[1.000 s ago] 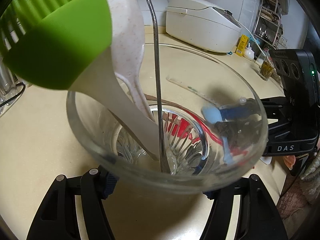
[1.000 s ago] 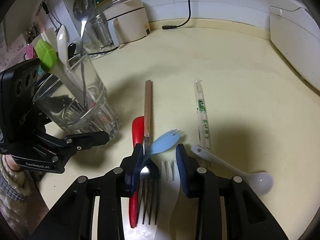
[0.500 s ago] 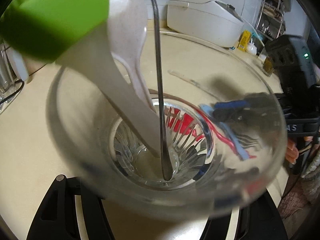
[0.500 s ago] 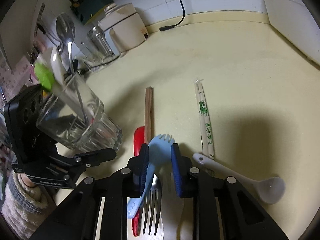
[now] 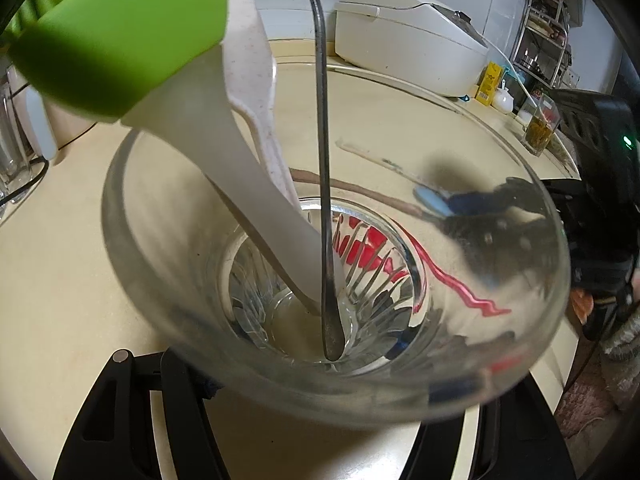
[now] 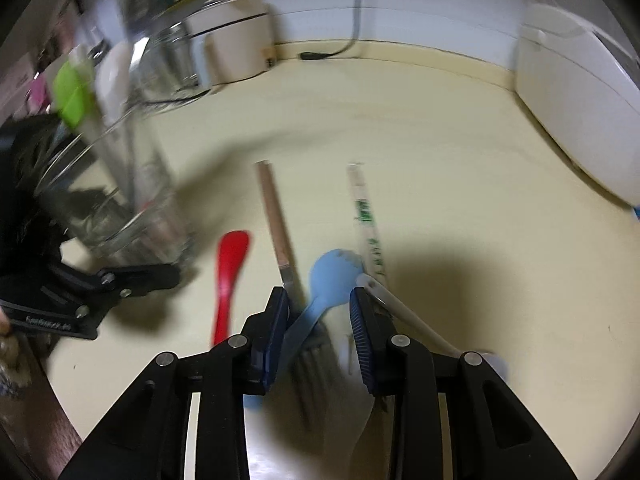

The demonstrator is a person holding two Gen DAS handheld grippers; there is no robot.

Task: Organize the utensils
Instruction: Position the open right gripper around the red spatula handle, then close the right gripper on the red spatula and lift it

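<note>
left hand-held gripper (image 5: 320,412) stays clamped on the tilted glass (image 5: 132,248) so it's easy to load — right hand-held gripper (image 6: 320,312) is opening around the blue spork (image 6: 334,272), low over the desk (image 6: 460,208).

Home kitchen: rice cooker (image 5: 408,40), countertop (image 6: 440,200)

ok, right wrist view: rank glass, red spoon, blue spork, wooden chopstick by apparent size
1. glass, clearly largest
2. wooden chopstick
3. red spoon and blue spork: look alike; the spork sits nearer the camera, handle partly hidden between the jaws, so unranked.
</note>
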